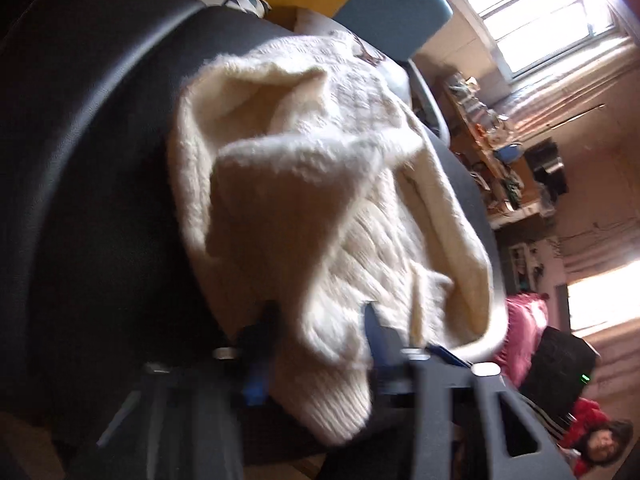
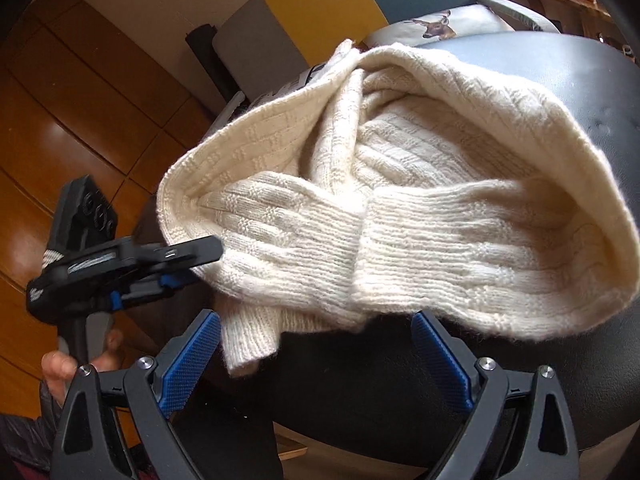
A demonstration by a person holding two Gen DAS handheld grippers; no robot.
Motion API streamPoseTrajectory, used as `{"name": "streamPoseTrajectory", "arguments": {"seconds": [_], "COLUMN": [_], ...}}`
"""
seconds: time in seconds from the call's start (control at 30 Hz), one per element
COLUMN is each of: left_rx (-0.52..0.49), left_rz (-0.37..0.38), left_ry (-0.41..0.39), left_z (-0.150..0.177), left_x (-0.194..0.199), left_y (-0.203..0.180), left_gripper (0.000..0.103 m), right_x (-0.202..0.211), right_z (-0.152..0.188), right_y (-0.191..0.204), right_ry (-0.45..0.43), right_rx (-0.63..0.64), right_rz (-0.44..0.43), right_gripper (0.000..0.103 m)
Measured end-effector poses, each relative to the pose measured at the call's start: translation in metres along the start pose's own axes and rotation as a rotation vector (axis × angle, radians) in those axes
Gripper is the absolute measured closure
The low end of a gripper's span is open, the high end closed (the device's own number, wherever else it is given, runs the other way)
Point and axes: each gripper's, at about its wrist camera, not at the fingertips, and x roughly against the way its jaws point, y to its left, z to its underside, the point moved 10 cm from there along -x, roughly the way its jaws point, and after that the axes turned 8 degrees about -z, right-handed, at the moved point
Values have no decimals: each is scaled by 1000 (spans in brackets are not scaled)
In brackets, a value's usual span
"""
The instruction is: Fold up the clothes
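Note:
A cream cable-knit sweater (image 2: 420,200) lies bunched on a black padded surface (image 2: 600,92), both sleeves folded across its front. In the right wrist view my left gripper (image 2: 188,266) comes in from the left and its fingers pinch the sweater's left edge. In the left wrist view the knit (image 1: 304,208) fills the gap between those fingers, so my left gripper (image 1: 318,336) is shut on it. My right gripper (image 2: 316,344) stands wide open at the near edge. One ribbed cuff (image 2: 248,340) hangs between its blue pads (image 2: 192,356) without being pinched.
A hand (image 2: 60,364) holds the left gripper's handle over a wooden floor (image 2: 80,120). A deer-print cushion (image 2: 436,24) and a teal chair (image 1: 396,12) stand behind the surface. A person (image 1: 600,440), pink cloth (image 1: 524,320) and cluttered shelves (image 1: 492,148) are on the right.

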Motion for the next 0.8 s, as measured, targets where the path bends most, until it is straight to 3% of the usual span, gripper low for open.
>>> {"name": "streamPoseTrajectory", "arguments": {"seconds": [0.1, 0.23, 0.33, 0.4, 0.47, 0.57, 0.67, 0.7, 0.8], "left_rx": [25, 80, 47, 1, -18, 14, 60, 70, 81], "left_rz": [92, 57, -103, -199, -242, -308, -326, -330, -341], "left_ry": [-123, -235, -214, -145, -81, -47, -66, -67, -59], "left_z": [-28, -71, -91, -91, -84, -75, -63, -56, -34], "left_x": [38, 88, 93, 80, 67, 62, 78, 82, 87], "left_y": [5, 53, 95, 111, 127, 150, 174, 181, 202], "left_gripper": [96, 96, 96, 93, 86, 79, 72, 66, 63], "right_x": [17, 24, 0, -25, -54, -90, -96, -98, -102], "right_z": [-15, -55, -83, -92, -93, -78, -71, -68, -62], "right_y": [1, -5, -16, -19, -18, -37, -33, -31, -28], "right_ry": [-38, -90, -63, -24, 33, 139, 158, 174, 210], "right_rx": [2, -34, -64, -81, -71, -78, 52, 97, 190], "right_rz": [-25, -50, 6, 31, 37, 161, 215, 235, 289], "right_gripper": [4, 4, 4, 4, 4, 4, 3, 3, 3]}}
